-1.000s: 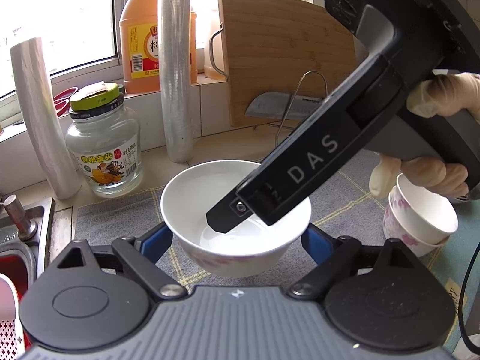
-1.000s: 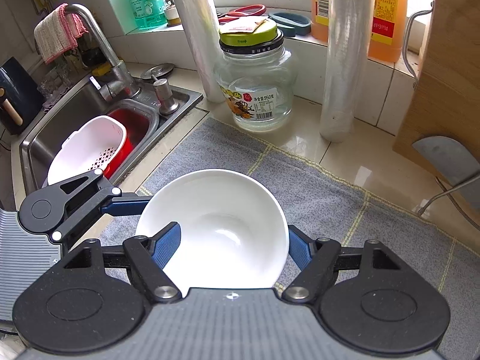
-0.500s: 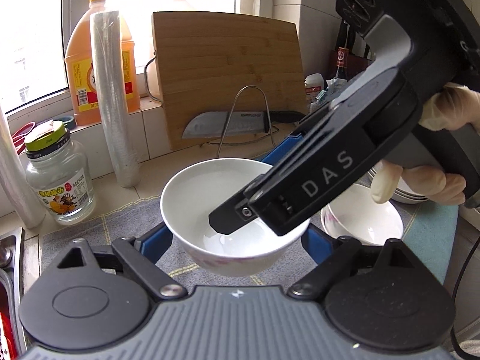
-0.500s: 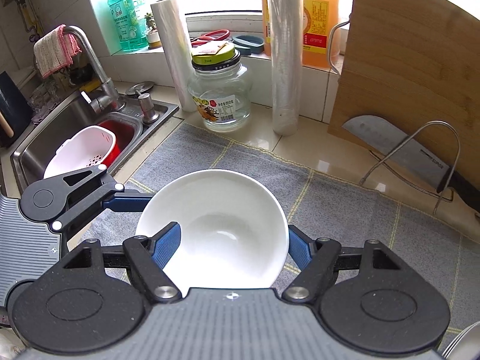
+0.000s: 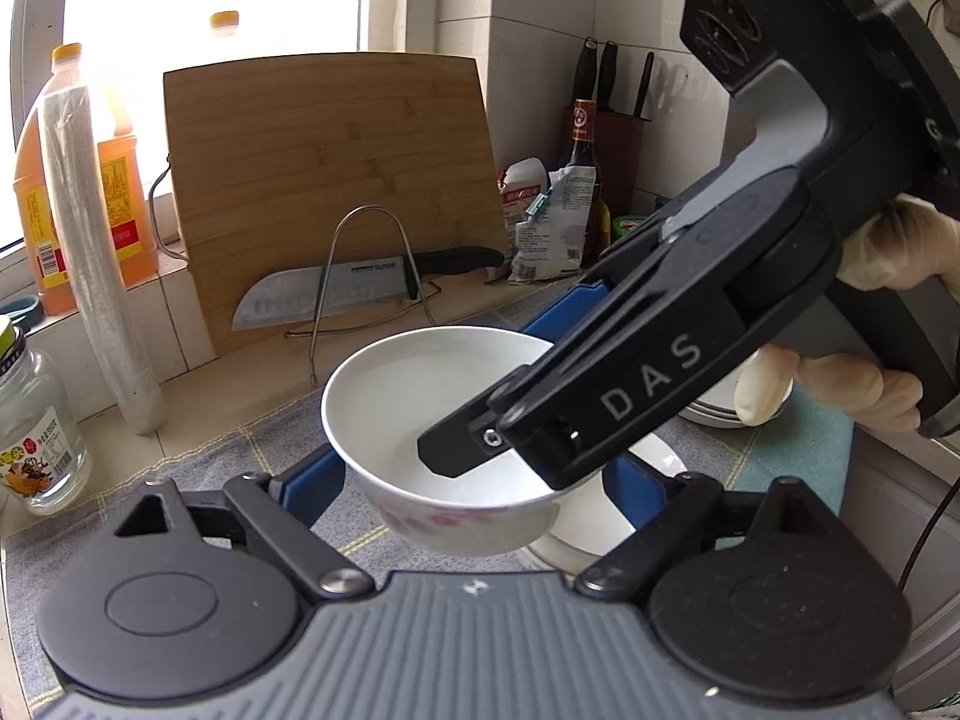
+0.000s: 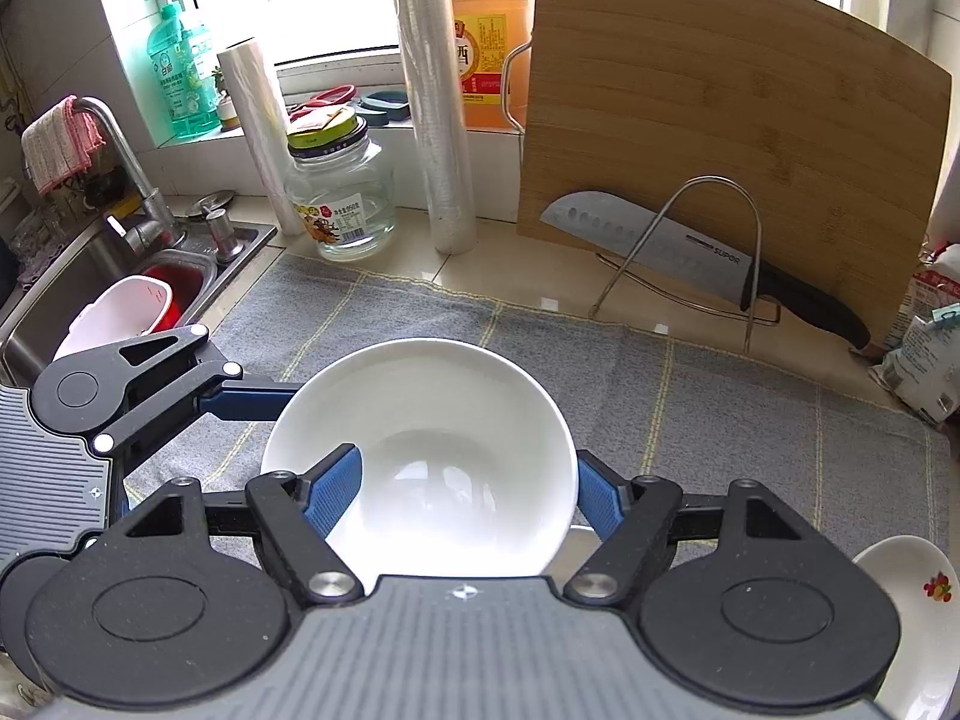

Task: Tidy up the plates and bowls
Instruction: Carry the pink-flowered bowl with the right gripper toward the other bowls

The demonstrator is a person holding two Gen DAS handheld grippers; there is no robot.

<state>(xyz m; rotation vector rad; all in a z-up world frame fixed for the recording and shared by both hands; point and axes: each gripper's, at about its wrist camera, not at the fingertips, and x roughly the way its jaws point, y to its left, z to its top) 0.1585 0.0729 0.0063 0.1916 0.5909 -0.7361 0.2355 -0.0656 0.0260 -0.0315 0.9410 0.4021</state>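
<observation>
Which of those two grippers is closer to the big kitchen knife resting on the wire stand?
Right. The right gripper reaches in from the steel knife's side of the white bowl; the left gripper holds the side away from it.

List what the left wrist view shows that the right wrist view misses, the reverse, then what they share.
Left wrist only: a gloved hand on the right gripper's handle, a knife block, a dark bottle.

Right wrist only: the sink, faucet, green soap bottle, a fruit-print dish.

Both: the white bowl, held by the left gripper too, cutting board, knife, glass jar.
</observation>
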